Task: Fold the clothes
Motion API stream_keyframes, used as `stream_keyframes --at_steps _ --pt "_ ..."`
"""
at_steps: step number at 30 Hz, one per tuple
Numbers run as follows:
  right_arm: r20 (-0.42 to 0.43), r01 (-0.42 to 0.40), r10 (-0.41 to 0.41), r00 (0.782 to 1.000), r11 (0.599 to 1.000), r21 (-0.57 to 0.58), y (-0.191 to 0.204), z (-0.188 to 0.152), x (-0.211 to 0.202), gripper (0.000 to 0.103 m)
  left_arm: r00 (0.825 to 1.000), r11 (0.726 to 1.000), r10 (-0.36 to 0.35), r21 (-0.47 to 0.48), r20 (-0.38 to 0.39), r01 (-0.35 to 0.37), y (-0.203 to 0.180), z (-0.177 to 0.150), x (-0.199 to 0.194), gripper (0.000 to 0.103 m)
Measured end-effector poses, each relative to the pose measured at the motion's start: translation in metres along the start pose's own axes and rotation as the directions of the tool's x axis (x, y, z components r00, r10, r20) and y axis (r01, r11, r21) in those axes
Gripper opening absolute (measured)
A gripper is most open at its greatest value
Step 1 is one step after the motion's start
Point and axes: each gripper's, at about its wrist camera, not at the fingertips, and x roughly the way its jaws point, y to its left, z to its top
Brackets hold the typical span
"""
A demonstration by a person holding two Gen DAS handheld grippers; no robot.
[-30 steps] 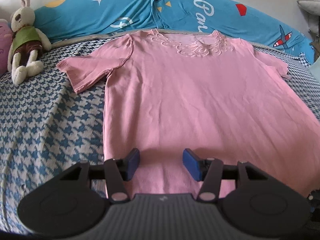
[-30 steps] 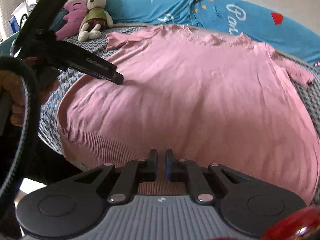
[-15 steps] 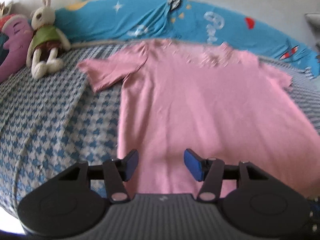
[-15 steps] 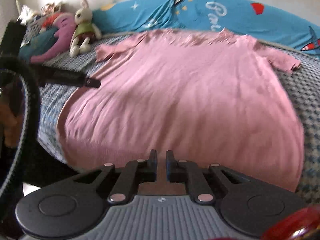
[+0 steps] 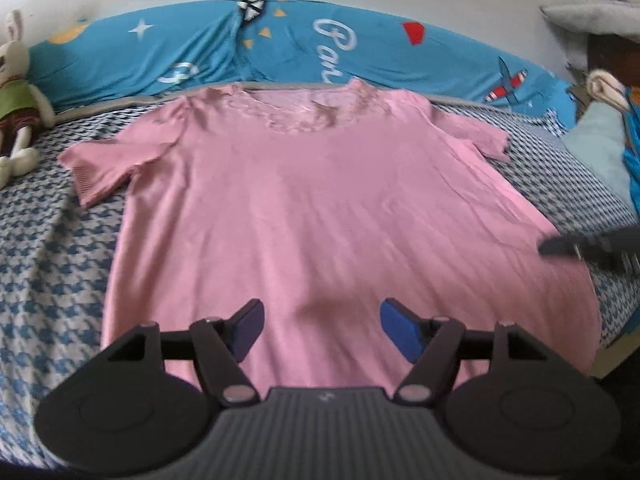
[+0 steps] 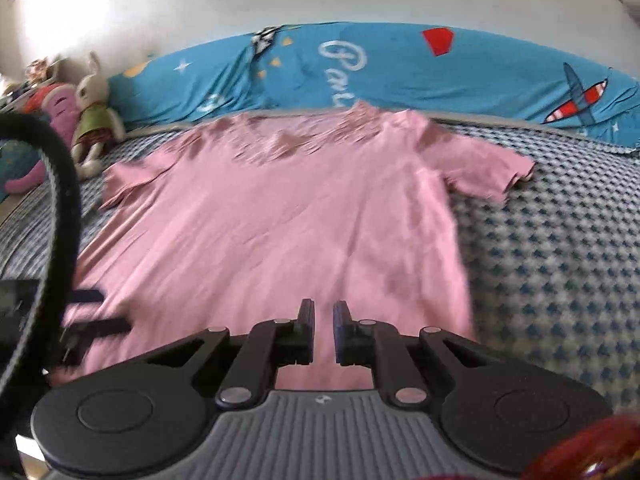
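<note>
Pink shirt (image 5: pixel 320 200) lies flat on the checked bed (image 5: pixel 48 248), hem hidden behind both grippers. Left gripper (image 5: pixel 320 330) is opening wide, nothing pinched. Right gripper (image 6: pixel 323 330) is nearly closed with a thin gap, empty. Right view's blurry.

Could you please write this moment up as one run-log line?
stage: before first fold | pink shirt: flat on checked bedspread, unfolded | left gripper: opening, nothing between | right gripper: nearly shut, empty
</note>
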Motion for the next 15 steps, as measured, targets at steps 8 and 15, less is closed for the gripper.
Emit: stream_keyframes --at_steps 8,15 --pt "0.004 0.041 -0.041 0.999 0.998 0.046 -0.039 0.03 0.043 0.01 1.0 0.998 0.007 0.056 -0.028 -0.005 -0.017 -0.012 0.011 0.07" --pt "-0.073 0.113 -0.106 0.992 0.988 0.102 -0.065 0.034 0.089 0.009 0.999 0.993 0.025 0.112 -0.02 -0.023 -0.029 -0.025 0.009 0.074"
